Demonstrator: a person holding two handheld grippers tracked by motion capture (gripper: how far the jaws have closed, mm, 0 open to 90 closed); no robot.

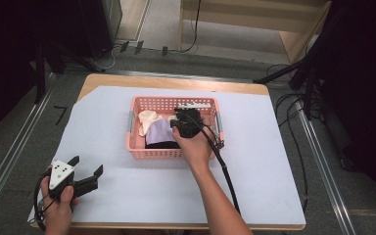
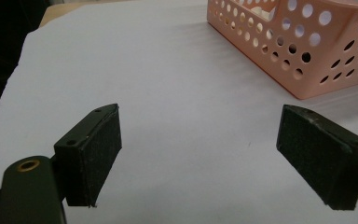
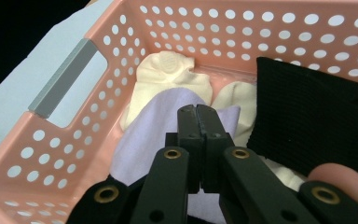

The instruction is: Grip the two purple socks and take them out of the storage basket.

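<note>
A pink perforated basket (image 1: 156,153) stands mid-table and holds a lilac cloth (image 1: 159,129), a cream cloth (image 1: 148,119) and a black ribbed cloth (image 3: 307,121). My right gripper (image 1: 183,120) reaches down into the basket. In the right gripper view its jaws are pressed together at the tips (image 3: 198,109), on a raised fold of the lilac cloth (image 3: 140,140). The cream cloth (image 3: 168,70) lies beyond it against the basket wall (image 3: 261,28). My left gripper (image 1: 87,164) rests at the table's near left, open, with bare white table cover between its pads (image 2: 98,154).
White cover (image 1: 254,161) spreads over the wooden table around the basket. The basket's corner (image 2: 307,56) is ahead and to the right in the left gripper view. A black cable (image 1: 225,171) trails from the right gripper across the table. Dark stands and floor cables surround the table.
</note>
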